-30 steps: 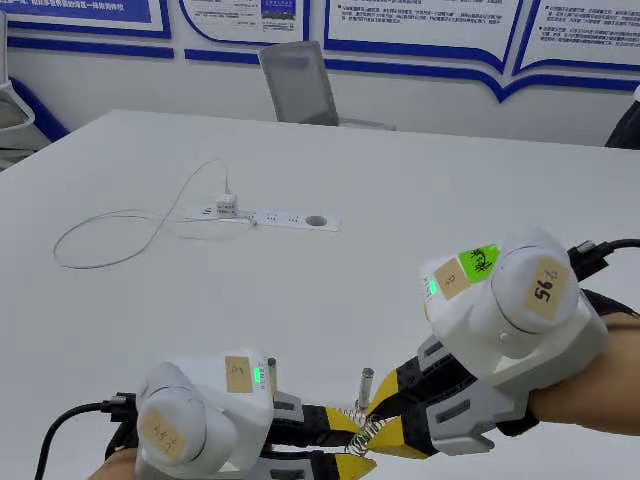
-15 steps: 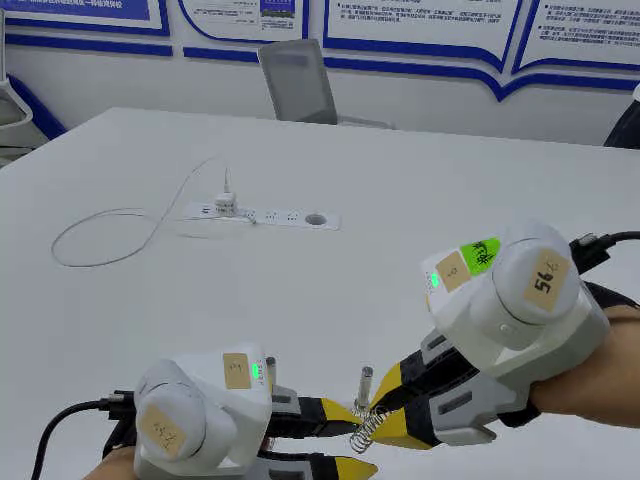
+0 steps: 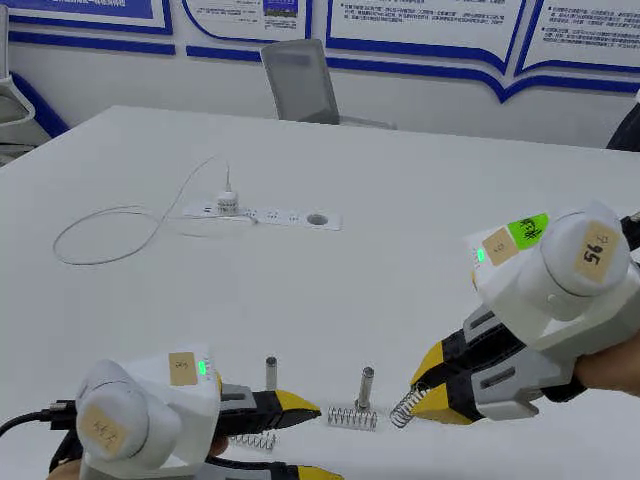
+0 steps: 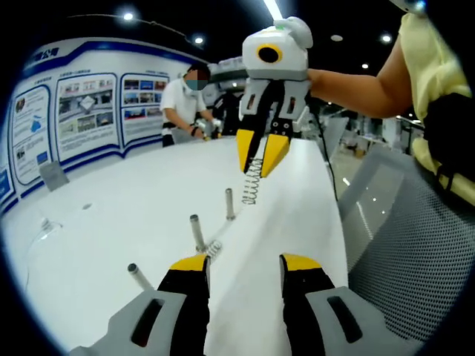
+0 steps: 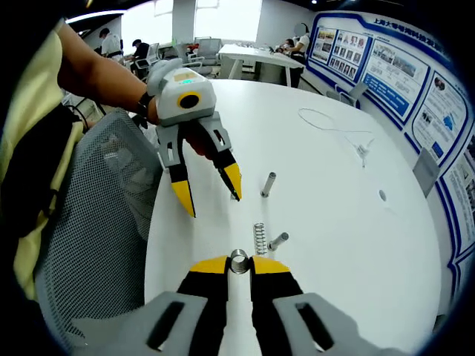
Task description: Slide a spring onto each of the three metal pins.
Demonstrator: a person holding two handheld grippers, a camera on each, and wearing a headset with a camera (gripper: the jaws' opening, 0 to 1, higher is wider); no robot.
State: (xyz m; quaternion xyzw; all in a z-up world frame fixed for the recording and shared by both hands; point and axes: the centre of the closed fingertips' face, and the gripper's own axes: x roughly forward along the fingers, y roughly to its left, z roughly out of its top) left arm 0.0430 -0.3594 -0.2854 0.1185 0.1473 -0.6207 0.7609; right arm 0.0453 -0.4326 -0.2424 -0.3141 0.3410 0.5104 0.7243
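Right gripper (image 3: 424,392): jaws clamped on a spring (image 3: 404,408), pinched at the yellow tips. In the head view the coil sticks out down and to the left of the tips, tilted, its free end low over the white table (image 3: 420,220). In the right gripper view this spring (image 5: 238,261) shows end-on, a round ring nipped between my two tips

Left gripper (image 3: 325,440): jaws apart, bare table showing between them in the left gripper view. It sits low at the near edge of the table, pointing toward the right gripper

Pins, left gripper view: three in a row, all upright and bare. Near pin (image 4: 137,276) is just left of my left jaw, then middle pin (image 4: 197,231), then far pin (image 4: 230,204). The right gripper hangs over the far end of the row. The held spring dangles beside the top of the far pin, apart from it; how close I cannot tell

Second spring (image 3: 352,417): lies flat at the foot of the middle pin, just beside it; touching or not, I cannot tell. Third spring (image 3: 250,440): lies flat on the table just beside the left gripper's upper jaw, near the near pin

Well apart, mid-table: a white power strip (image 3: 270,215) with a thin looped cable (image 3: 100,240). A grey chair (image 3: 300,80) stands at the far edge. A person (image 4: 185,104) stands in the background of the left gripper view
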